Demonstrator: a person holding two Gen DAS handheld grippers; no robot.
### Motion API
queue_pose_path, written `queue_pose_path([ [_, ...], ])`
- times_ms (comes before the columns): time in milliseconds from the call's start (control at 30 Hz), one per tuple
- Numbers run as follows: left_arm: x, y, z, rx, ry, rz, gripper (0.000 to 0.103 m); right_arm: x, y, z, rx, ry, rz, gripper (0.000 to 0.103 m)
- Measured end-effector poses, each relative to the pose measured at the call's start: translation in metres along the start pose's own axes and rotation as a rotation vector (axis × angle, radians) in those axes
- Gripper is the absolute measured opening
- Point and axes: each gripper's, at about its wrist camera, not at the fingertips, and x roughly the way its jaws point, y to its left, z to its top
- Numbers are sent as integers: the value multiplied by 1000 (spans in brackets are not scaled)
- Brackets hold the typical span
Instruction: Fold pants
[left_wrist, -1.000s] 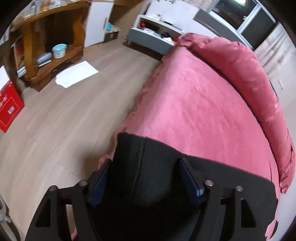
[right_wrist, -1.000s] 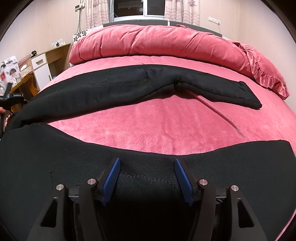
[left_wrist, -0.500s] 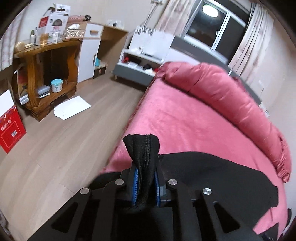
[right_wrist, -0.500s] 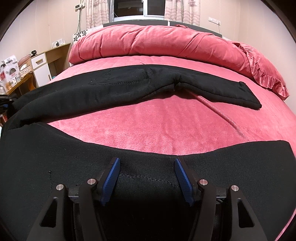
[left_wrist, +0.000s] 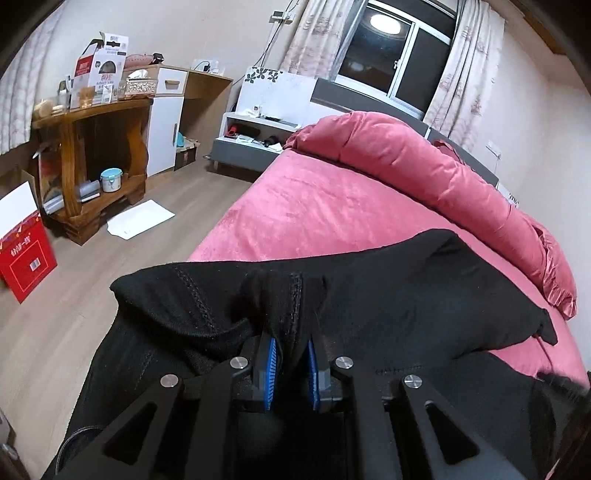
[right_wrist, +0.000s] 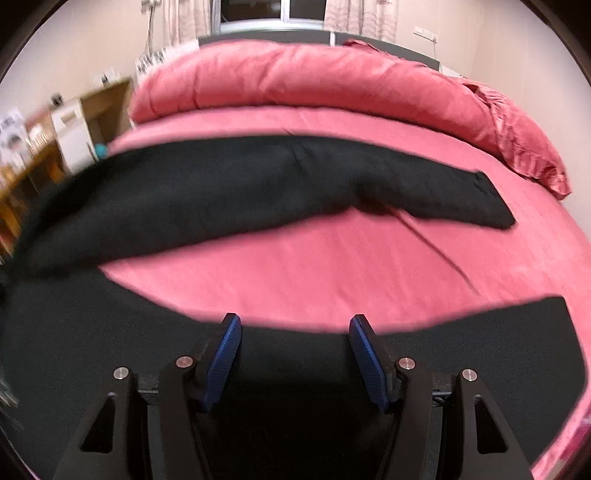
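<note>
Black pants (right_wrist: 229, 192) lie spread on a pink bed (right_wrist: 314, 266), one leg across the far middle, the other leg (right_wrist: 110, 332) along the near edge. My left gripper (left_wrist: 290, 354) is shut on a bunched seam of the pants (left_wrist: 406, 295) near the bed's left edge and holds it raised. My right gripper (right_wrist: 295, 347) is open, its blue pads over the near black leg; the cloth lies between and under the jaws, not pinched. This view is blurred.
A rolled pink duvet (left_wrist: 424, 173) lies along the head of the bed. Left of the bed are wood floor (left_wrist: 74, 295), a wooden shelf unit (left_wrist: 96, 147), a red box (left_wrist: 26, 258), white paper (left_wrist: 140, 219) and a grey nightstand (left_wrist: 251, 144).
My left gripper closed on the pants' edge and lifted it, swinging toward the bed. My right gripper stayed open and has just begun to move, blurring its view.
</note>
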Motion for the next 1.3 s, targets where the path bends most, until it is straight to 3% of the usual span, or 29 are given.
queue_pose_path([
  [67,4,0,-1,-3,21,-5,14,1,20,28,14,15,103,63],
  [167,6,3,-2,-16,24,-17,14,28,58,74,35,139,276,63],
  [267,5,4,-3,-17,19,-18,14,49,86,111,104,187,370,63],
  [433,5,3,-3,-14,17,-13,14,78,129,165,125,218,409,63],
  [567,5,5,-4,-18,17,-18,14,106,146,188,274,274,431,63],
  [733,7,3,-5,-15,18,-15,14,137,161,186,360,338,370,60],
  [767,8,3,-5,-18,20,-16,14,139,161,183,358,338,368,52],
  [800,9,4,-6,-21,22,-17,14,139,159,179,353,334,374,25],
  [833,10,5,-6,-24,26,-20,14,141,157,175,340,338,398,12],
  [1033,13,11,-5,-59,36,-50,14,110,134,150,333,281,487,10],
  [1167,5,24,4,-134,42,-100,14,69,123,134,258,199,524,10],
  [1300,-28,38,15,-223,-29,-136,14,35,119,115,200,137,531,10],
])
